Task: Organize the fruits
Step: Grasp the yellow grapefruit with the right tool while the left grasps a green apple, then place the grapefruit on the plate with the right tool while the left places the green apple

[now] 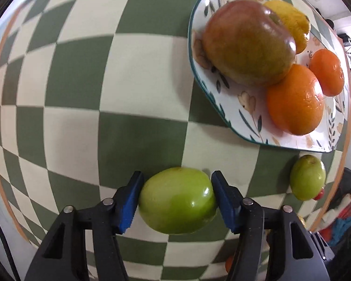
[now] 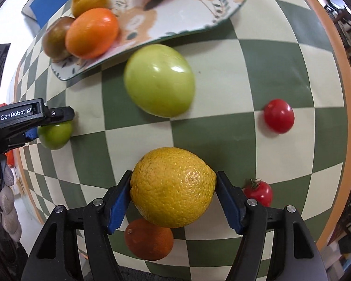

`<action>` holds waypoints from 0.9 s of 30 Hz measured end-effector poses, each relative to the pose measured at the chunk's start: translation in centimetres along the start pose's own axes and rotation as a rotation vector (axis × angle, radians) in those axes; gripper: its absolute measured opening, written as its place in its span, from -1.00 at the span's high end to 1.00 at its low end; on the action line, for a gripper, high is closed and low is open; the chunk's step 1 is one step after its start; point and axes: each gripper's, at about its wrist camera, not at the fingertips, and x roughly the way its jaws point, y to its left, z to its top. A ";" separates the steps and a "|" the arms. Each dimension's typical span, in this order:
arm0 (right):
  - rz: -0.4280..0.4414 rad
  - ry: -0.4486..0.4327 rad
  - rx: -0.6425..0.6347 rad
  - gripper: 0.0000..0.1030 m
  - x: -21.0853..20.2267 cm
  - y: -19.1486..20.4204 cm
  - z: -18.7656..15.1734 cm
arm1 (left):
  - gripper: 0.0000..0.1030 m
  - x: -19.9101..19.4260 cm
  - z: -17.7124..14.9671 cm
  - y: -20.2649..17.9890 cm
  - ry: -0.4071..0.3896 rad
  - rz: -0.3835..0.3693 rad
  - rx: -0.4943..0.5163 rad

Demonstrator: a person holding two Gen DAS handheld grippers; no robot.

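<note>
Here my left gripper (image 1: 177, 200) is clamped on a green fruit (image 1: 177, 201) low in the frame, the floral plate (image 1: 222, 107) with mango (image 1: 245, 44) and oranges at upper right. My right gripper (image 2: 173, 199) squeezes a yellow lemon (image 2: 173, 187); another green fruit (image 2: 160, 79) lies above it, cherry tomatoes (image 2: 279, 116) to the right on the checkered cloth (image 2: 245, 70).

Green fruit (image 1: 177, 200), yellow citrus (image 2: 173, 187), both clamped.

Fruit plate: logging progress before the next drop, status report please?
Left hand-held gripper shut on green fruit. Right hand-held gripper shut on yellow citrus. Plate holds four fruits, room left. Loose green fruit lies before the plate.
</note>
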 end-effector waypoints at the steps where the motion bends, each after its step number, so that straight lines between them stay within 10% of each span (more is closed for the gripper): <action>1: 0.003 0.001 0.008 -0.39 0.3 -0.1 -0.1 | -0.11 -0.1 -0.4 -0.4 -0.013 0.014 0.021; 17: 0.050 0.005 -0.016 -0.39 -0.1 -0.8 0.4 | -0.09 1.7 -8.7 -4.3 -0.032 0.050 0.158; 27: 0.292 -0.147 0.095 -0.38 -9.2 -5.2 7.2 | 0.06 -5.7 -3.5 -9.1 -0.060 -0.308 0.021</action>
